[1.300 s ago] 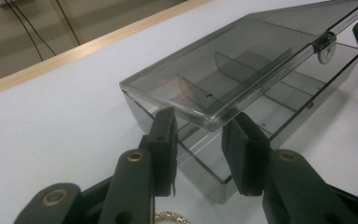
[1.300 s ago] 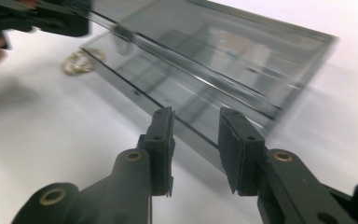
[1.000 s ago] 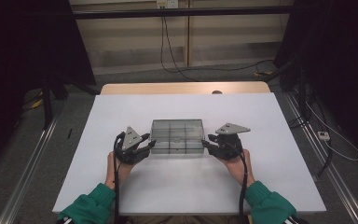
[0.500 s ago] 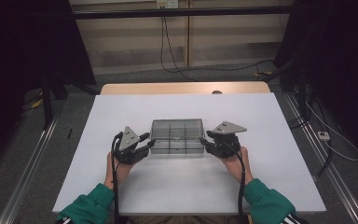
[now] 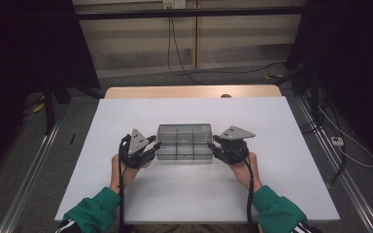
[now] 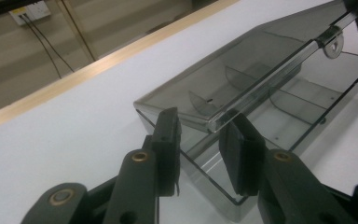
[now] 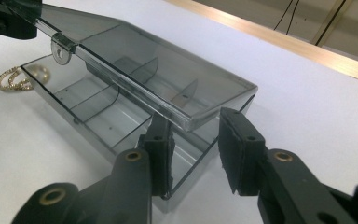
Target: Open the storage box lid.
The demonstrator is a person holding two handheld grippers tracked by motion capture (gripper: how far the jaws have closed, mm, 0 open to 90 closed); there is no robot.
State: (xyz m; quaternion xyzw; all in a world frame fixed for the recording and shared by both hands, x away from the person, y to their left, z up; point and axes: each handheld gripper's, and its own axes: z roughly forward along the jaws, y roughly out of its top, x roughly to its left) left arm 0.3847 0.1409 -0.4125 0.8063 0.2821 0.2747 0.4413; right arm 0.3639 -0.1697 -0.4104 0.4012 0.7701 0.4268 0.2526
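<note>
— near the middle of the table, a little toward the person's edge, sits the clear box, long axis running left to right, parallel to that near edge.

— and the grippers?

— one at each short end. the left gripper is at the box's left end, the right gripper at its right end, both equally close, so neither hand has the advantage.

— are they clamped on it?

— not fully, by my reading. in the left gripper view the jaws stand parted with the front corner of the lid between them, a gap showing on both sides. the right gripper view shows the same: jaws parted, straddling the lid's other corner, one pad looks to touch the box wall.

— so the lid is up?

— tilted up along its front edge, hinged at the far side. the dividers inside are visible under it. a gold chain lies on the table just beside the box's left end.

— what matters next?

— i'd judge both ends must move together, or the lid twists.
</note>
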